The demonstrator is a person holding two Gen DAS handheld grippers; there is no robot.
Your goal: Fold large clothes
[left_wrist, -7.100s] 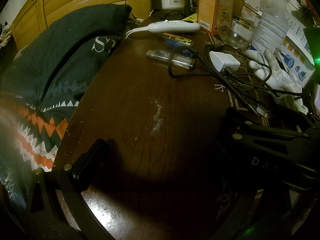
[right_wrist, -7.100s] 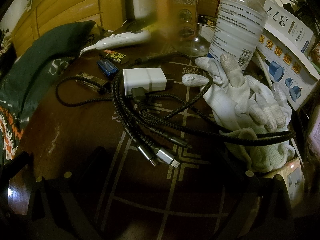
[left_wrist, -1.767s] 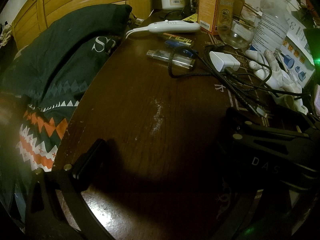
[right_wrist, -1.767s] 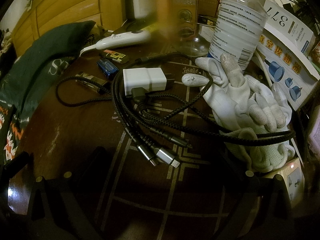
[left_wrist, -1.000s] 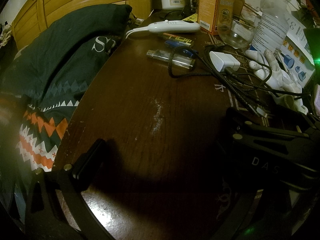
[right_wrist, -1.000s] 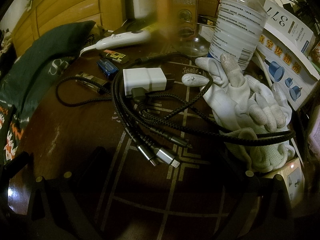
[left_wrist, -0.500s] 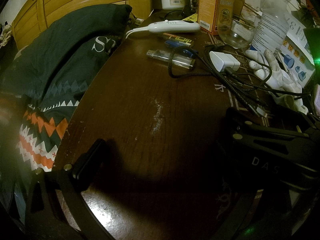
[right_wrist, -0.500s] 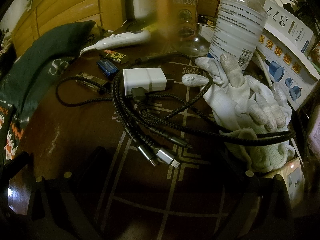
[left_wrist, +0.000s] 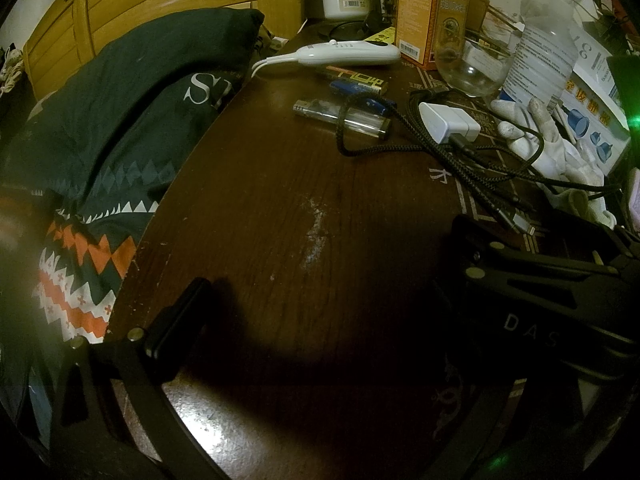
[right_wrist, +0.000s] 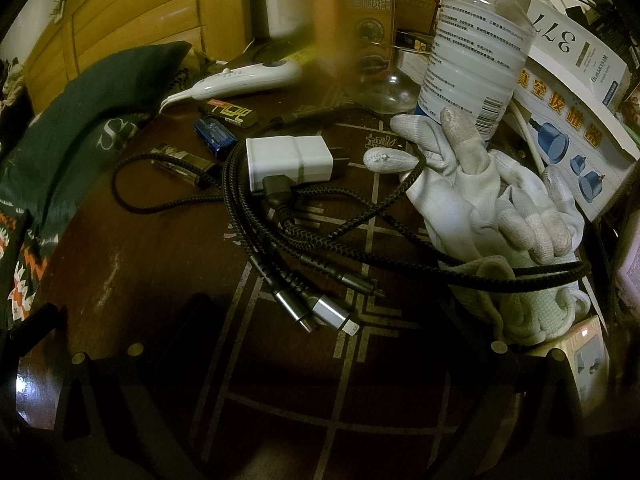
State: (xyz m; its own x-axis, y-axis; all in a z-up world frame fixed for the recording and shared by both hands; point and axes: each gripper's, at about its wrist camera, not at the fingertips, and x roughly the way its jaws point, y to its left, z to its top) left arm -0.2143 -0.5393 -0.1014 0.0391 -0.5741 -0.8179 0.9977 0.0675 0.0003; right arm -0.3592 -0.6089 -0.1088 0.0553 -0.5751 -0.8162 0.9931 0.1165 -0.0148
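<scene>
We rest both tools on the dark table (left_wrist: 256, 208) with nothing gripped: the left gripper (left_wrist: 320, 320) and right gripper (right_wrist: 308, 344) have their fingers spread wide, while the patterned garment (left_wrist: 100, 168) lies off the table's left edge, unfolded. We judge the main hazard to be snagging the braided cable (right_wrist: 320, 232) at the table's centre when lifting the right gripper, dragging the charger (right_wrist: 290, 160) and water bottle (right_wrist: 476, 48) over. Only the left wrist view shows the garment's orange zigzag band; only the right wrist view shows the cable's plugs.

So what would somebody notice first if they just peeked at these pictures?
Probably the tangle of black braided cables with a white charger plug in the middle of the dark wooden table. Next, the crumpled white gloves in front of a clear plastic bottle at the right. Off the table's left edge lies a dark garment with orange and white zigzags.
</scene>
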